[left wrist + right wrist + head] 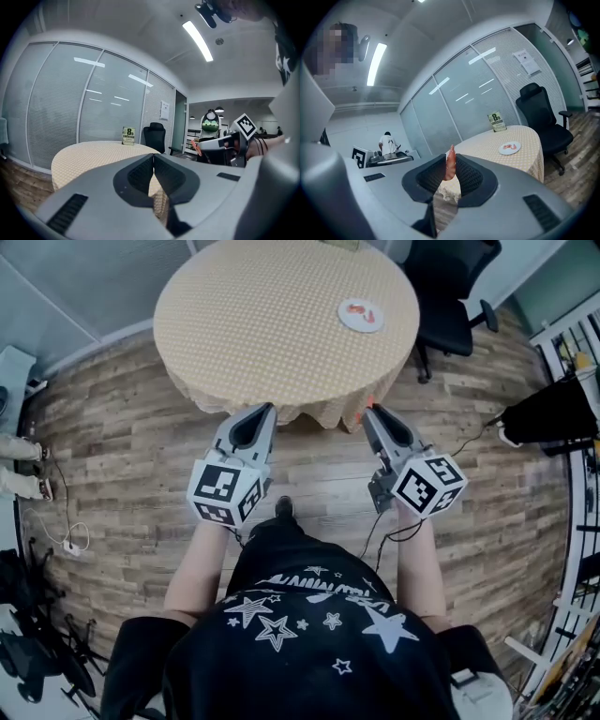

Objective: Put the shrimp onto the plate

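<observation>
An orange shrimp [450, 165] stands upright between the jaws of my right gripper [449, 169], which is shut on it; in the head view its tip [369, 402] peeks out at that gripper's nose [372, 411]. A white plate [361, 315] with shrimp lying on it rests at the right side of the round table [272, 324], and shows far off as the plate [509, 148] in the right gripper view. My left gripper [265, 410] is shut with nothing between its jaws [153, 159]. Both grippers hover off the table's near edge.
A black office chair [455, 292] stands right of the table. A small green sign [128, 135] sits at the table's far side. Glass partition walls [93, 112] lie behind. Cables and equipment [42, 615] lie on the wooden floor at left, and a rack [577, 352] at right.
</observation>
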Action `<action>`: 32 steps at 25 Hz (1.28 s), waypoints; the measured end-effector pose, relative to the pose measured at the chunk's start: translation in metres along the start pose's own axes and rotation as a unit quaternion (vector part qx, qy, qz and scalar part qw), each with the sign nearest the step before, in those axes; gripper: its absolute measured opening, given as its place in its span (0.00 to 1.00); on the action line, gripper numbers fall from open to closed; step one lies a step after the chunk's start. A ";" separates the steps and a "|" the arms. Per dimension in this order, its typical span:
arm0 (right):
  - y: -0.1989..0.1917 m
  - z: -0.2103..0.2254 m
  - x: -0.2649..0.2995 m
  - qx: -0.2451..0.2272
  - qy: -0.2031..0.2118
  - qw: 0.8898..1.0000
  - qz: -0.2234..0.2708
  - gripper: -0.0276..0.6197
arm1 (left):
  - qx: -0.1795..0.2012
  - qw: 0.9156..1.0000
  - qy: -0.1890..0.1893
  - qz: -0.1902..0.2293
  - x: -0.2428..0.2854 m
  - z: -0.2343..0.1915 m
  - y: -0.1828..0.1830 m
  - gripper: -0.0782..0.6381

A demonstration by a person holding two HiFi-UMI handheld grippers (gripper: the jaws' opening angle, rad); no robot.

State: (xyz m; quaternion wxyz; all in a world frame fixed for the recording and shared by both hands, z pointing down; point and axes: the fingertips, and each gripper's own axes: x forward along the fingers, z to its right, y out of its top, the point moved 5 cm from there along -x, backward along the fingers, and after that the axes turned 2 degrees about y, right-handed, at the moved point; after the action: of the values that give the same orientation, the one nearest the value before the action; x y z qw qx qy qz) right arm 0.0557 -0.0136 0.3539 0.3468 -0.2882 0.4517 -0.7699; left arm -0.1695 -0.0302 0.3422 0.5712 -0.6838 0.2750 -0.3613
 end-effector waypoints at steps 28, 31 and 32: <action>0.008 0.023 0.047 0.028 -0.084 0.996 0.023 0.15 | -0.005 0.996 -0.087 -0.016 0.062 -0.054 -0.009 0.12; 0.009 0.035 0.054 0.034 -0.074 0.996 0.023 0.15 | 0.000 0.997 -0.077 -0.019 0.068 -0.054 -0.009 0.12; 0.010 0.039 0.058 0.033 -0.069 0.997 0.023 0.15 | 0.001 0.997 -0.071 -0.019 0.071 -0.055 -0.008 0.12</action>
State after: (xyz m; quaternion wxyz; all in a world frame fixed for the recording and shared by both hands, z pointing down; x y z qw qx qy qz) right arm 0.0541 -0.0826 0.3688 0.4038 -0.3183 0.4074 -0.7547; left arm -0.1727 -0.1169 0.3678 0.5831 -0.7121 0.2207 -0.3227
